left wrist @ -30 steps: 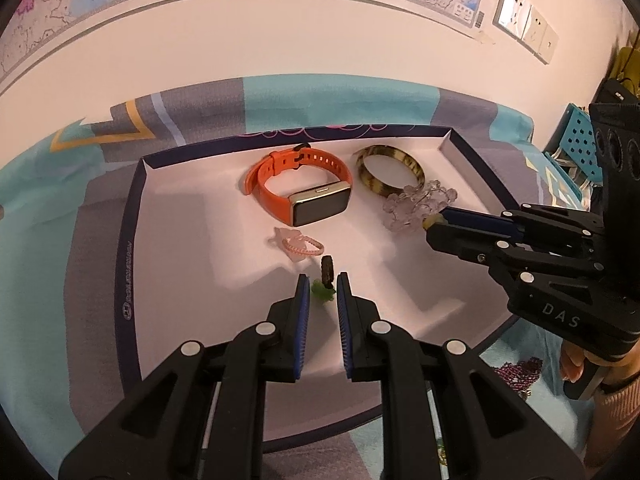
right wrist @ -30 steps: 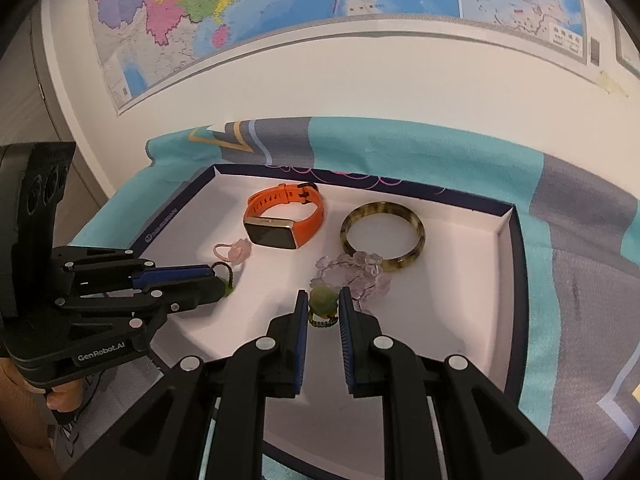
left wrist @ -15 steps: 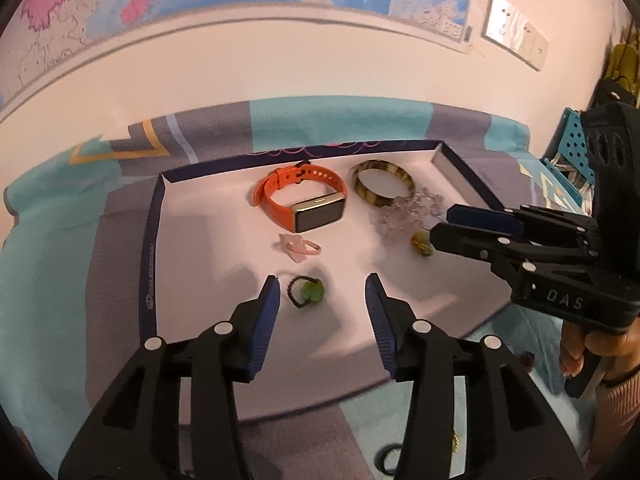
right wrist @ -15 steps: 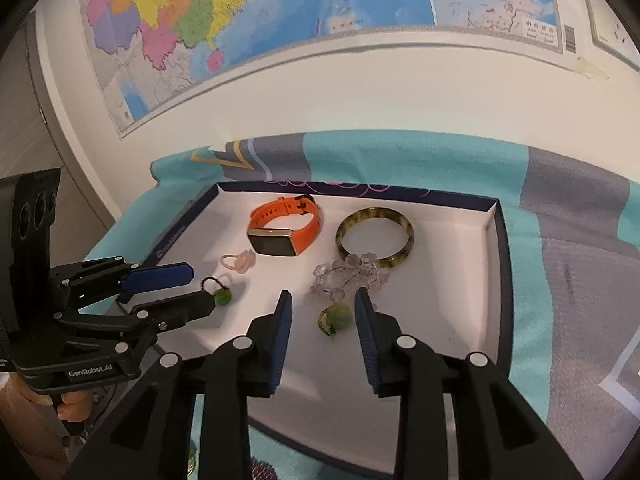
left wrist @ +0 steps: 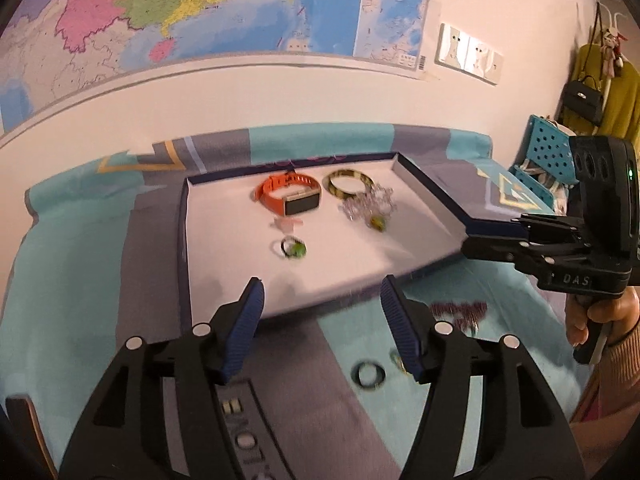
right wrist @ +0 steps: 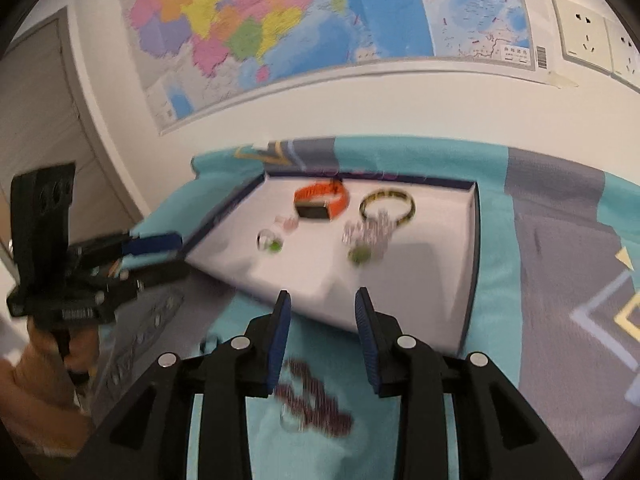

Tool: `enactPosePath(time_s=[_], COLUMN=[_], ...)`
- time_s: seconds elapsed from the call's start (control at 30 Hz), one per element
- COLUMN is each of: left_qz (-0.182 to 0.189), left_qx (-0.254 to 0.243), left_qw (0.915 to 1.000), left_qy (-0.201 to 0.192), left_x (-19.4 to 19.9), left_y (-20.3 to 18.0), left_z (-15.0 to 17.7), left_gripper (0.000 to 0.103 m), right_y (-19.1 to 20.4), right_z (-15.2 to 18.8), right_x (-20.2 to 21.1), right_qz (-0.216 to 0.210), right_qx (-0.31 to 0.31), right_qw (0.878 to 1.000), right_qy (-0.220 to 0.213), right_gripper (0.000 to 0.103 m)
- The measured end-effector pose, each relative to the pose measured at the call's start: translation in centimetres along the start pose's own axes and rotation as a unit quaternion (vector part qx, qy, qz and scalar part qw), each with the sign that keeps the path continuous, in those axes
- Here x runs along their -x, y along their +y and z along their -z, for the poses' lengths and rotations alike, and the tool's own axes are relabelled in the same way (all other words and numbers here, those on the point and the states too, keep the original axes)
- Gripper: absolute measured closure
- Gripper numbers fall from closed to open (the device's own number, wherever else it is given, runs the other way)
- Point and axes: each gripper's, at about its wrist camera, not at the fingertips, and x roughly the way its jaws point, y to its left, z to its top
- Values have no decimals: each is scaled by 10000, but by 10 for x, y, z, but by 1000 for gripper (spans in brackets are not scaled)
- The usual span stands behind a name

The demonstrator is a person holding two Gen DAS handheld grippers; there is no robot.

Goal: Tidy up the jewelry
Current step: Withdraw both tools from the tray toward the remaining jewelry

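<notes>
**Tray part-filled, loose pieces left outside**

The white tray [left wrist: 224, 264] on the cloth-covered bench [left wrist: 80, 264] holds an orange watch [left wrist: 288, 196], a bangle [left wrist: 348, 182], a clear bead bracelet [left wrist: 368, 204] and two green-stone rings [left wrist: 294, 248]. Off its near edge lie a dark red bead strand [left wrist: 460, 312] and a black ring [left wrist: 370, 374]. The left tongs [left wrist: 322, 320] are opening, empty; the right tongs [right wrist: 322, 338] stand parted, empty.

My left gripper [left wrist: 322, 322] and right gripper [right wrist: 322, 336]: black frames, ribbed blue pads, silver screws; pink knit sleeve [left wrist: 624, 344].
</notes>
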Motion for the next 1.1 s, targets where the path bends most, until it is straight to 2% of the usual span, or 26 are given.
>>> enactPosePath(time_s=[0.2,0.33,0.53,0.93,1.0,1.1], left_qz=[-17,60,137,187,188,181], left_qx=[78,175,173,176,179,121], left_qw=[9995,9988,9981,9972,9971,9971], left_qy=[303,447,580,705,718,728], left_x=[-3,-4,-8,-14,-15,-16], left_y=[2,2,-5,-10,-10,-13], left_z=[26,40,50,58,59,59], left_gripper=[44,44,44,44,44,44], right_y=[-4,-6,4,12,15,16], right_z=[36,47,49,45,44,44], right_x=[-2,-3,-8,-17,-19,-20], right_qz=[194,240,407,638,697,654], right_qx=[8,-2,289,512,589,624], right_qw=[9984,9974,9958,9934,9925,9926], right_qy=[536,675,774,809,812,814], right_gripper=[73,72,69,70,72,81])
